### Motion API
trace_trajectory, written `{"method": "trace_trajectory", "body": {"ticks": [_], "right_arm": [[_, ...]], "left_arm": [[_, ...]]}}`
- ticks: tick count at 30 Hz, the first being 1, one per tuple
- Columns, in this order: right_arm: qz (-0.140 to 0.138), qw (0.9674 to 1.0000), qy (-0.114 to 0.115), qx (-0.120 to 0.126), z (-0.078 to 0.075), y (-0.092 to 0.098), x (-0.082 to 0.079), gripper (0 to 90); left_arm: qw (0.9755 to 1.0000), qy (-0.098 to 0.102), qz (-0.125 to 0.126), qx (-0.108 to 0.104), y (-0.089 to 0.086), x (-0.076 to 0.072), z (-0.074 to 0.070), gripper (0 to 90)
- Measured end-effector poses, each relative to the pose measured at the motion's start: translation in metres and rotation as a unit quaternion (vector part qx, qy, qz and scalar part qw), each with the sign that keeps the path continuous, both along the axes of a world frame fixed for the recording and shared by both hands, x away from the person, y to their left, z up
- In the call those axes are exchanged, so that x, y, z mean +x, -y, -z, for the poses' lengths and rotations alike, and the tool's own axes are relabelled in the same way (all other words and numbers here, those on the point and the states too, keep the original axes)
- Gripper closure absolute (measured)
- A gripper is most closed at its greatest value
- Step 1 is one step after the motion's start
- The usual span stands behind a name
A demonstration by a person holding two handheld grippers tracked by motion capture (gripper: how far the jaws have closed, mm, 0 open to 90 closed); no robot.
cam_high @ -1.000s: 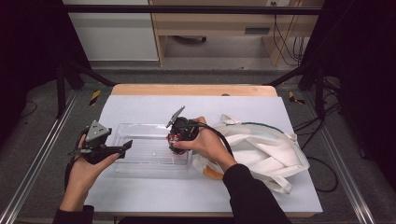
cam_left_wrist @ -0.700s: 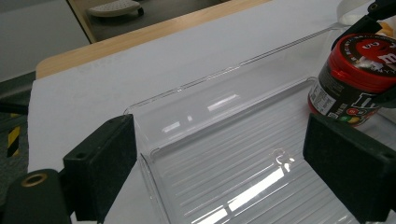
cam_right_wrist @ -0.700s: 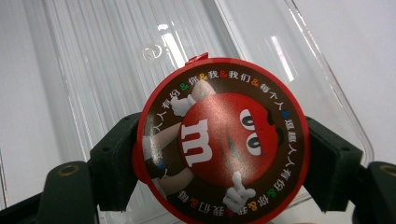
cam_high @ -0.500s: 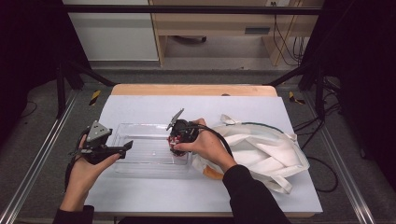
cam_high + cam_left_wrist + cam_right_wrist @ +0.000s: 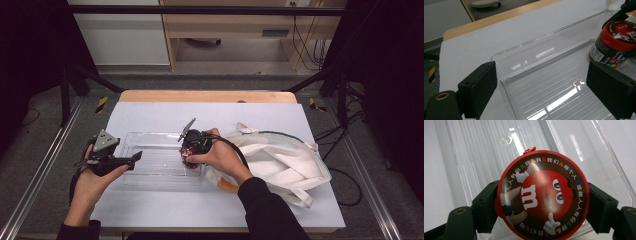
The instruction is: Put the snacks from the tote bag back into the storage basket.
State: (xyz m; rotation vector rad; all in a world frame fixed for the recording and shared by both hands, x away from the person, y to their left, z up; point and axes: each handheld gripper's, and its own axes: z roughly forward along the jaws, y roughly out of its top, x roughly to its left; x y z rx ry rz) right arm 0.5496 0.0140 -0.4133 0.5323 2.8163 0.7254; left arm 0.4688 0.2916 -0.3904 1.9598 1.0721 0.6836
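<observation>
- High view: my right gripper [image 5: 189,156] points down into the right end of the clear plastic tray [image 5: 150,172], its jaws closed around a red-lidded candy jar [image 5: 191,151]. My left gripper [image 5: 131,159] lies level over the tray's left rim, jaws apart with nothing between them. The tray sits on the white table cover [image 5: 150,112], with bare cover behind it and in front. A white cloth bag [image 5: 280,160] lies just right of the tray.
- Left gripper view: my two black jaws stand wide, apart from the tray's near left corner [image 5: 504,82]. The tray's ribbed floor is bare up to the jar [image 5: 611,47], which stands at its far right end.
- Right gripper view: both pads press the jar's sides. Its round red lid [image 5: 542,195] faces me, with the tray's floor [image 5: 486,152] beneath and the tray's wall [image 5: 599,157] close on the right.
</observation>
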Motion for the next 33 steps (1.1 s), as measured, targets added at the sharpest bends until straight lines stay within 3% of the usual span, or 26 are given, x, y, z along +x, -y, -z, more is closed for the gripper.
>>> {"method": "trace_trajectory", "body": {"ticks": [16, 24, 29, 33], "right_arm": [[-0.004, 1.0, -0.003, -0.005, 0.002, -0.001, 0.0, 23.7], [-0.003, 0.9995, 0.003, 0.031, -0.01, 0.006, -0.001, 15.4], [-0.004, 0.9975, 0.031, 0.064, -0.024, 0.016, -0.008, 10.2], [0.0, 0.996, 0.037, 0.081, -0.033, 0.021, -0.015, 9.4]], "left_arm": [[1.0, -0.003, 0.001, 0.001, 0.0, 0.001, 0.002, 9.7], [1.0, -0.004, 0.001, 0.001, -0.001, 0.001, 0.002, 9.7], [1.0, -0.005, -0.001, -0.003, -0.004, 0.002, 0.002, 9.7], [1.0, -0.007, -0.003, -0.003, -0.004, 0.002, 0.003, 9.7]]}}
